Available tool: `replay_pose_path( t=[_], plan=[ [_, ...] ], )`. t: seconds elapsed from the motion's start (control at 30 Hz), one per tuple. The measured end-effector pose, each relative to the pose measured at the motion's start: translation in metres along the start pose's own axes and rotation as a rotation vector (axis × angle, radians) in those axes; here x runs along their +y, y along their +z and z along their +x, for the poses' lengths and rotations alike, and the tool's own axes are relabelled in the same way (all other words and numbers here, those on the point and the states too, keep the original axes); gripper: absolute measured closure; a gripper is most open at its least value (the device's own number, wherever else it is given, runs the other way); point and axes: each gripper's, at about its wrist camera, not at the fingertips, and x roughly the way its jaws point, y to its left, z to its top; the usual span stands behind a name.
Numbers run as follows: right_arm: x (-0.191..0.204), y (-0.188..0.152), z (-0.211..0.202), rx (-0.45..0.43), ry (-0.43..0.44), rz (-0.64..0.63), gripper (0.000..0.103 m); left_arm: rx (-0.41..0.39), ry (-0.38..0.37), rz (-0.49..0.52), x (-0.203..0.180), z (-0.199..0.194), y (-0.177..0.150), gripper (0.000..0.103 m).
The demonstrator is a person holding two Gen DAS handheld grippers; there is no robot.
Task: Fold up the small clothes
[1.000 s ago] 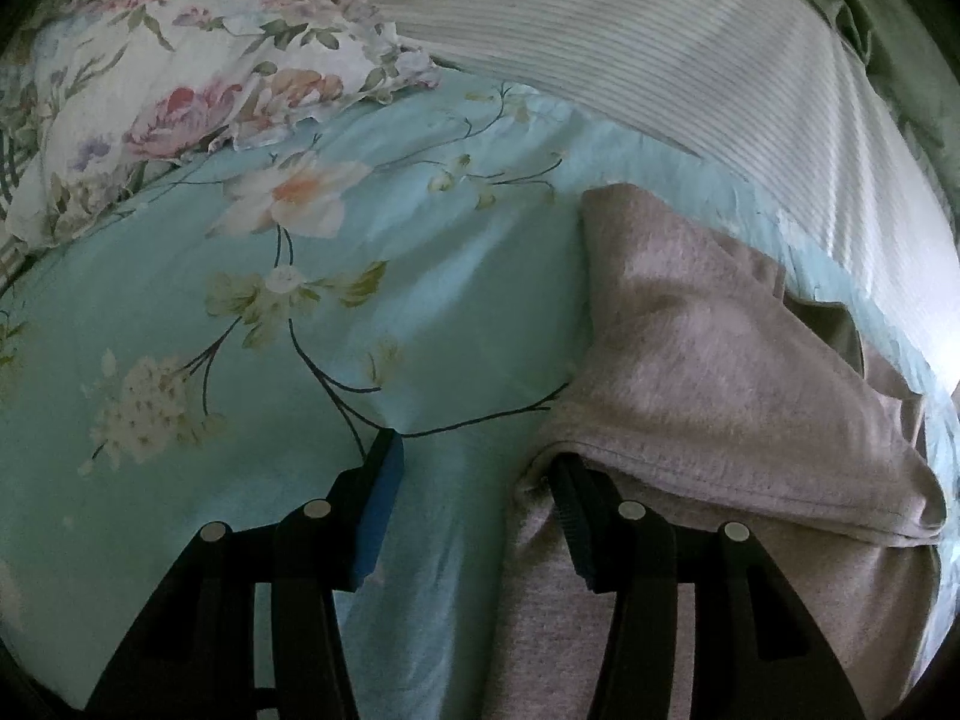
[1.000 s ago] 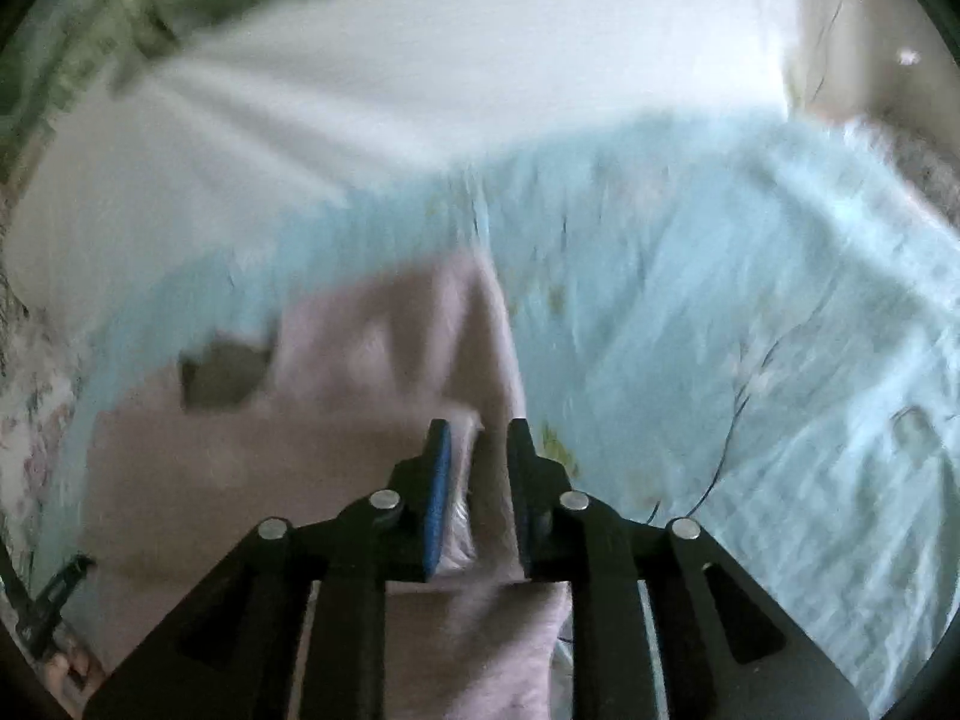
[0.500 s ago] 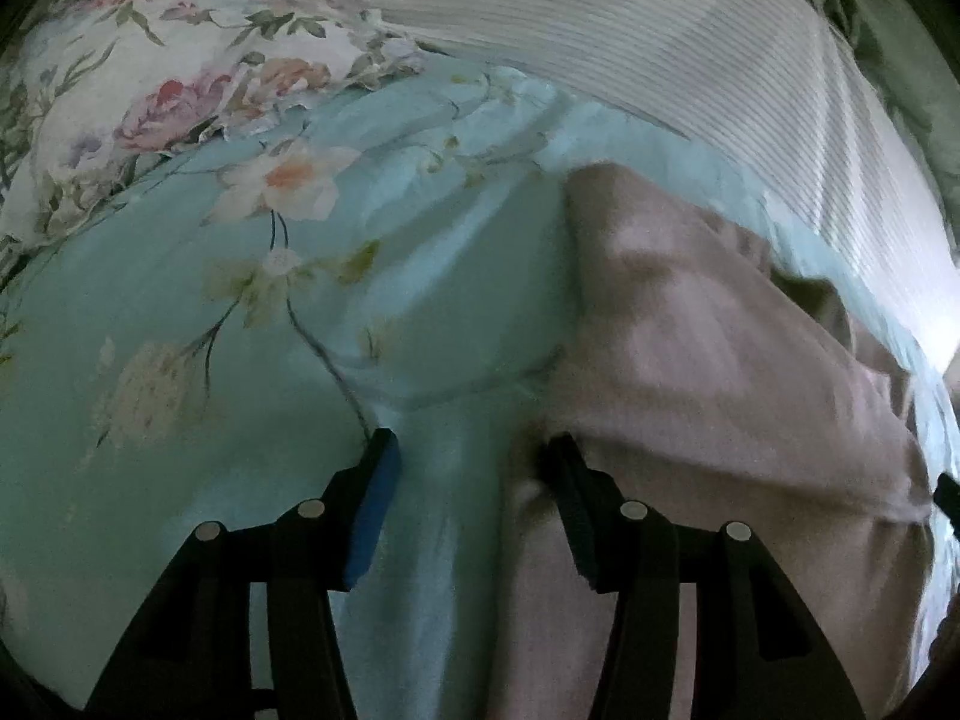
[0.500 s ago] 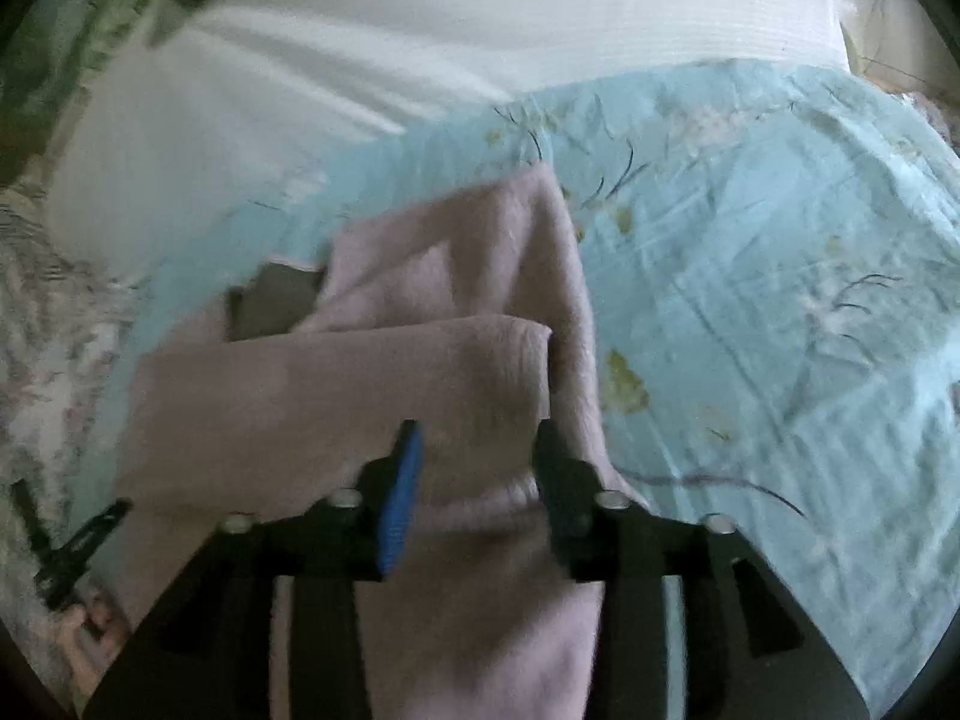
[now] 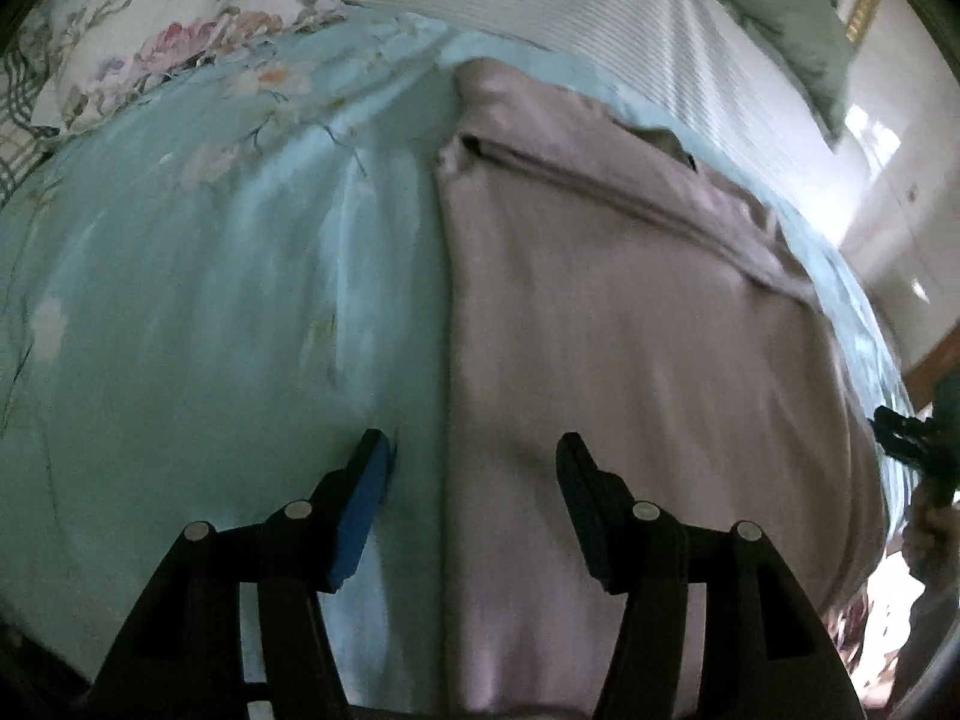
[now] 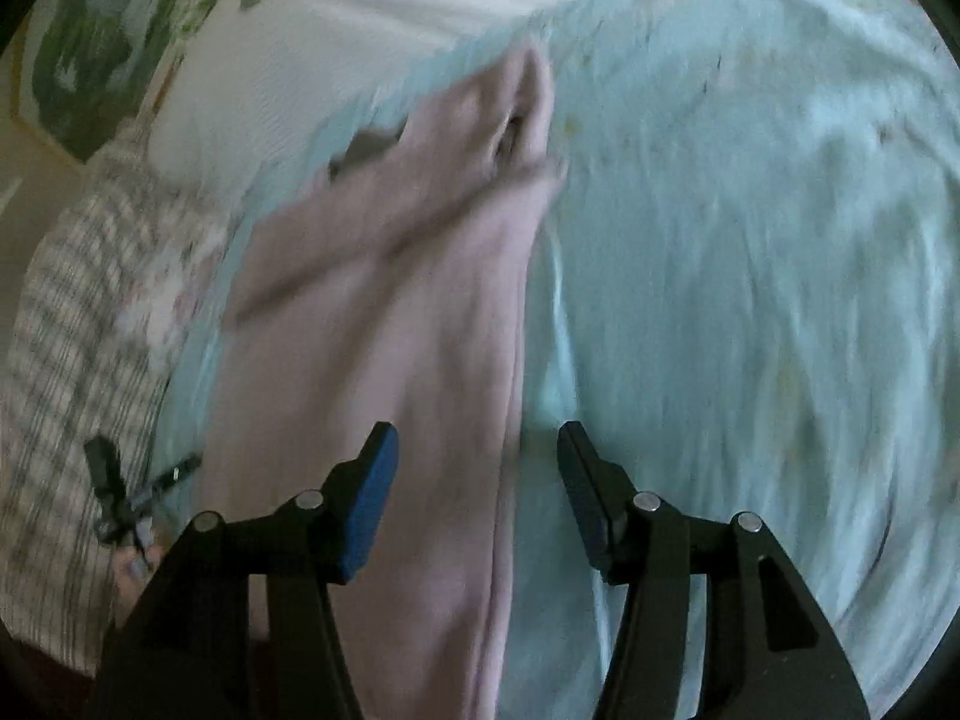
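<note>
Released since a second ago, when the right gripper [image 6: 474, 456] was pinched on its fabric, the pinkish-grey garment [image 5: 630, 312] is now seen laid flat on the pale-blue floral bedsheet [image 5: 210, 300] — one flap already folded across its far end. By the look of it, one fold is done and further folds are left. Both grippers are held wide apart and grip nothing: the left gripper [image 5: 474, 462] straddles the garment's left edge, the right its right edge, each seemingly just above the cloth. Contact cannot be confirmed through the blur.
</note>
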Motion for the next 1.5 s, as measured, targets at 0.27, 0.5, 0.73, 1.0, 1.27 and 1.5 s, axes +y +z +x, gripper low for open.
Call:
replay_pose_path(
  t=[0.27,0.5,0.73,1.0,1.27,1.5],
  plan=[
    [0.014,-0.073,-0.034,0.103,0.219,-0.099,0.046,0.045,-0.040,0.117,-0.012,-0.045,-0.069,0.045],
    [0.005,-0.109,-0.047,0.135,0.262,-0.127,0.046,0.127,-0.157,0.046,0.011,-0.046,-0.112,0.045],
    [-0.003,-0.134,-0.014,0.189,0.174,-0.153,0.046,0.137,-0.237,0.069,0.010,-0.039,-0.121,0.044],
    [0.019,-0.142,0.014,0.193,0.212,-0.221,0.058,0.192,-0.247,0.169,0.004,-0.030,-0.129,0.083],
    [-0.011,-0.140,-0.023,0.122,0.276,-0.152,0.095,0.116,-0.257,0.144,0.009,-0.052,-0.135,0.099],
    [-0.031,-0.130,-0.008,0.138,0.317,-0.036,0.055,0.194,-0.293,0.100,0.009,-0.031,-0.127,0.074]
  ],
)
